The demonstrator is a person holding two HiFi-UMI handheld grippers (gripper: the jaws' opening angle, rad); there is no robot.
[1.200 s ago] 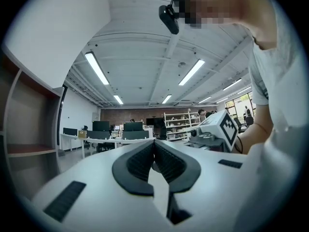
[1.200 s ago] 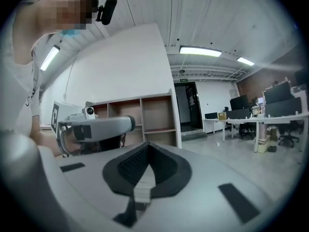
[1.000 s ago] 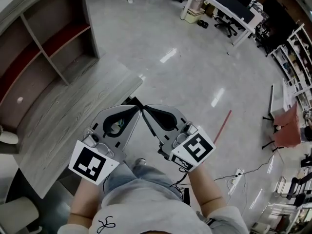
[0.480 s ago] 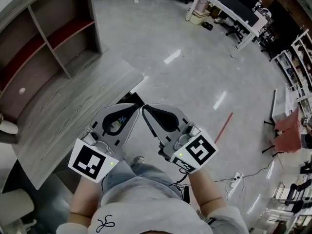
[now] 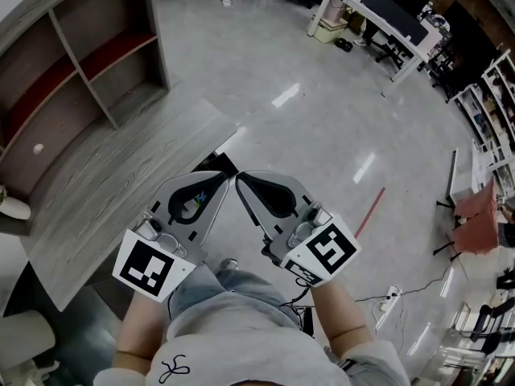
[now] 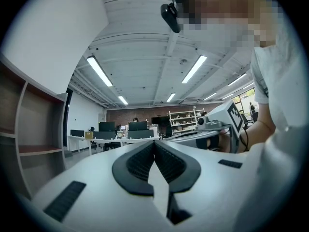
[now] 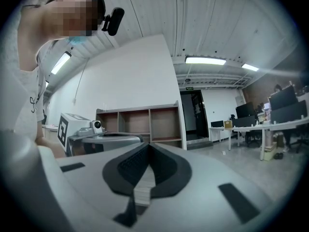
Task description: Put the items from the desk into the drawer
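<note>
Left gripper: jaws pressed together, nothing between the pads; pointed forward, angled inward to the right.
Right gripper: jaws likewise together and empty; angled inward to the left.
Tips: just beside each other, making a V (touching or not, cannot tell).
Left marker cube: at the near end, tilted up.
Right marker cube: at the near end, tilted up.
Left forearm: bare, low before the torso.
Right forearm: bare, level with the left.
</note>
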